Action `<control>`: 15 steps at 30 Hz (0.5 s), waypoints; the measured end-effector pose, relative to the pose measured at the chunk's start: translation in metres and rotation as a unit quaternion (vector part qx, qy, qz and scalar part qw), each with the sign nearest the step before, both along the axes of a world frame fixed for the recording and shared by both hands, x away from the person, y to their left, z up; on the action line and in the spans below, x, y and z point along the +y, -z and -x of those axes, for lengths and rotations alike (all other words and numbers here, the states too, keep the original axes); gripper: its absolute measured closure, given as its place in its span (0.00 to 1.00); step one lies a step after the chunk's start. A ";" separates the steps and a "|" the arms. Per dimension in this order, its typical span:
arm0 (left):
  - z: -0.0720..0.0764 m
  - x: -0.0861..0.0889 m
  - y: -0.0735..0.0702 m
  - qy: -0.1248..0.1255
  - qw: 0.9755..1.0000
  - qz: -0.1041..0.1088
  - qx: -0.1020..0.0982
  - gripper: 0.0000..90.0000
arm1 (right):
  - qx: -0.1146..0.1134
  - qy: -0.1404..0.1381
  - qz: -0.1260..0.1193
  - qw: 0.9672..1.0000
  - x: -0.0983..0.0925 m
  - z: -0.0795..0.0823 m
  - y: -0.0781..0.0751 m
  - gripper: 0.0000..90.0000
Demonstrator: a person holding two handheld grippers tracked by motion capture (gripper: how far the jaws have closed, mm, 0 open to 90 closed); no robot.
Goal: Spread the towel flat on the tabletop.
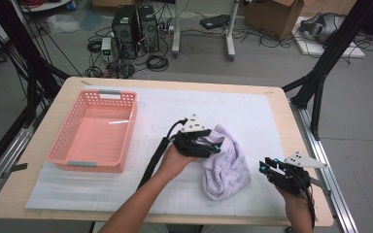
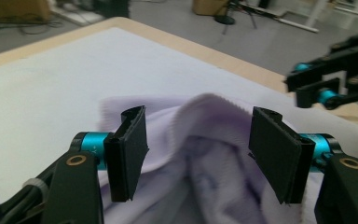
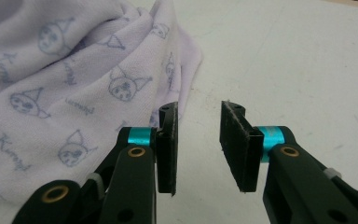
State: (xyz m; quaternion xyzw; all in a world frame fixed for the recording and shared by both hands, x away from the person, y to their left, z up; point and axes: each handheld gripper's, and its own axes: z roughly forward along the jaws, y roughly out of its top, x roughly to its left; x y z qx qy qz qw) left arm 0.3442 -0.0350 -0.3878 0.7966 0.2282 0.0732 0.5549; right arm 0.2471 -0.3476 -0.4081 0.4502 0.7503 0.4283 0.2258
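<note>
On the white mat (image 1: 252,111) of the wooden table (image 1: 291,126), a soft, pale purple cloth with small cartoon faces (image 1: 226,167) is lying in a crumpled heap, well apart from the pink plastic basket (image 1: 94,131) at the far left. The left gripper (image 1: 212,145) is sitting right at the top of the cloth, with its jaws standing wide and a fold of cloth bunching up between them (image 2: 200,135); the pads are not squeezing it. The right gripper (image 1: 264,167) is waiting just beside the cloth's right edge, its jaws partly open around nothing (image 3: 198,140). The cloth is lying to its left. So the left gripper is nearer, and I think it is the one getting ready to pinch.
</note>
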 end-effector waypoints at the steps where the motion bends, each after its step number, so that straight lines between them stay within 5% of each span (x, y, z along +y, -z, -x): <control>1: 0.000 0.000 0.000 0.000 1.000 0.000 0.000 0.41 | 0.000 -0.001 0.000 1.000 0.000 0.000 0.000 0.74; 3: 0.004 -0.011 0.006 0.020 1.000 -0.020 0.009 0.47 | -0.001 0.000 -0.001 1.000 0.000 0.001 -0.001 0.74; 5: 0.008 -0.020 0.017 0.045 0.997 -0.068 0.017 0.69 | -0.003 -0.002 0.000 1.000 0.000 0.001 -0.001 0.73; 7: 0.009 -0.020 0.020 0.045 0.996 -0.076 0.014 0.88 | -0.001 -0.002 0.000 1.000 0.000 0.001 0.000 0.73; 12: 0.015 -0.002 0.021 0.034 0.997 -0.068 0.004 0.93 | 0.001 -0.001 0.001 1.000 0.001 0.002 0.000 0.73; 15: 0.020 0.026 0.017 0.022 0.998 -0.061 0.003 0.94 | 0.002 0.000 0.001 1.000 0.001 0.001 0.001 0.72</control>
